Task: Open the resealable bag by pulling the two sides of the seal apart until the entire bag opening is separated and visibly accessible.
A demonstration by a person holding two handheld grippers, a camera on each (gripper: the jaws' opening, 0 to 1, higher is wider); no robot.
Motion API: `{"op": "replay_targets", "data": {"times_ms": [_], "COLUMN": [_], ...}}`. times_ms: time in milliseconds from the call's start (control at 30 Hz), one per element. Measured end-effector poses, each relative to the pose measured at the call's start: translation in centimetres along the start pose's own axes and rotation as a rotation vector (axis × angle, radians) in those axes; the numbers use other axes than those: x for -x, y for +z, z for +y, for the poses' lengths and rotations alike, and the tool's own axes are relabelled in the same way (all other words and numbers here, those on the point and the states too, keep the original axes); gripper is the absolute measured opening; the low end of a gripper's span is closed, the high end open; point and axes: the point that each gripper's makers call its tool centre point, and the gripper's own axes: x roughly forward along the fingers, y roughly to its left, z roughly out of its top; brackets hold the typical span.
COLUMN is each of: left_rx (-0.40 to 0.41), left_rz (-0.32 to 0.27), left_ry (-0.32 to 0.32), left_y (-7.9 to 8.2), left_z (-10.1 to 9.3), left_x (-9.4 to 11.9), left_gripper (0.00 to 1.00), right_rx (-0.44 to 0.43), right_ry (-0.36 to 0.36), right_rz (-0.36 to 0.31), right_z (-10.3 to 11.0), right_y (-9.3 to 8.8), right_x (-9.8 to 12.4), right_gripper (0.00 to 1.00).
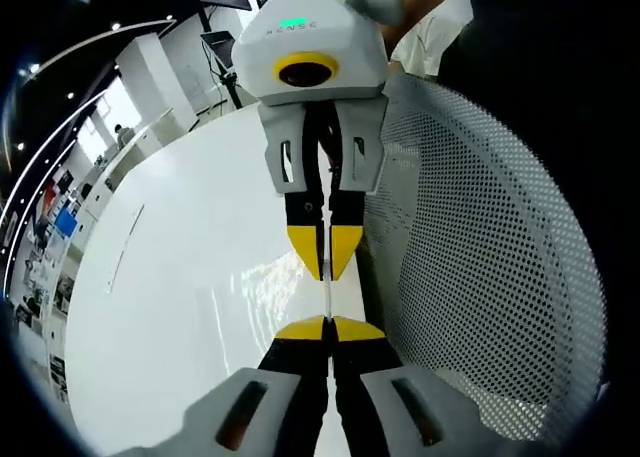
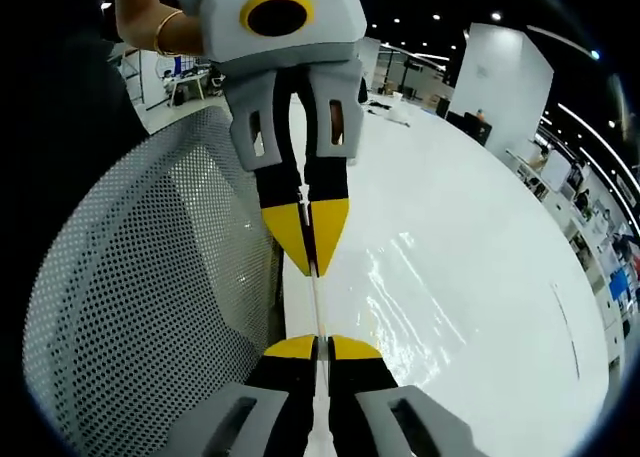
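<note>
Clamped shut with the left tool (image 1: 328, 329) on one side of the clear thin plastic bag (image 1: 328, 299), and with the right tool (image 2: 320, 347) on the other side. Held up on edge between both, above the white shiny desk (image 1: 180, 277), near its edge. Pull slowly and straight apart. Keep clear of the white curved mesh wall (image 1: 480, 257) just beside.

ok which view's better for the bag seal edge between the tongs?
Right gripper view: the clear bag spreads glossy across the white table, its seal edge a thin line pinched between both tongs. Left gripper view shows the same edge, with fainter film.
</note>
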Motion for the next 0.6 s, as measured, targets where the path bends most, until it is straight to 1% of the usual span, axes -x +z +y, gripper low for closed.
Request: {"op": "replay_targets", "data": {"times_ms": [67,133,400,600], "left_rx": [0.001,-0.006,0.012,0.006], "left_rz": [0.005,0.006,-0.002,-0.005], "left_ry": [-0.011,-0.007,-0.009,-0.01], "left_y": [-0.1,0.0,0.1,0.1], "left_z": [-0.1,0.0,-0.1,-0.2], "left_x": [0.0,0.1,0.1,0.1], "left_gripper": [0.0,0.0,0.0,0.0], "right_rx": [0.001,-0.014,-0.022,-0.023], "right_ry": [-0.002,-0.002,-0.009,-0.01], "right_rz": [0.011,0.008,0.031,0.046], "right_z": [-0.1,-0.1,-0.4,-0.5], "right_y": [-0.5,-0.7,-1.9,-2.7], "right_x": [0.2,0.3,0.9,1.2], "right_gripper": [0.0,0.0,0.0,0.0]}}
